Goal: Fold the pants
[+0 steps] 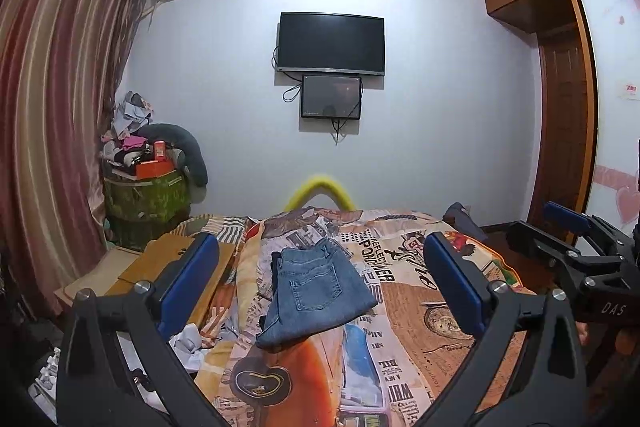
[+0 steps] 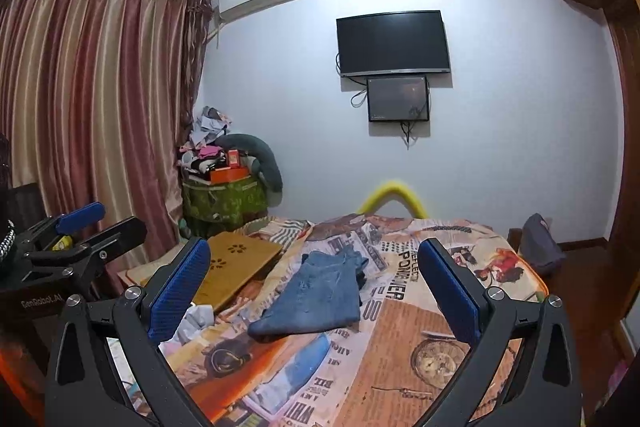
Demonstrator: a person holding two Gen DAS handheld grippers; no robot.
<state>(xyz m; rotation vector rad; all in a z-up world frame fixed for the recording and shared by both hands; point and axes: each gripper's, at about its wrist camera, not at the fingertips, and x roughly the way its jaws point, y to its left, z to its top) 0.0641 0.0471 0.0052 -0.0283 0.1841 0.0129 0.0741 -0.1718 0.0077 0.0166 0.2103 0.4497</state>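
Folded blue jeans [image 1: 316,293] lie in a compact pile in the middle of the bed, back pocket up; they also show in the right wrist view [image 2: 320,297]. My left gripper [image 1: 320,283] is open and empty, held back above the bed's near end, its blue pads framing the jeans without touching them. My right gripper [image 2: 316,287] is open and empty too, also held back from the jeans. The right gripper shows at the right edge of the left wrist view [image 1: 576,231], and the left gripper shows at the left edge of the right wrist view [image 2: 84,223].
The bed carries a newspaper-print cover [image 1: 420,307]. A wooden lap board [image 2: 236,271] and loose white cloth [image 2: 192,323] lie along its left side. A green bin piled with clutter [image 1: 148,191] stands by the curtain. A dark bag [image 2: 540,247] sits at the far right corner.
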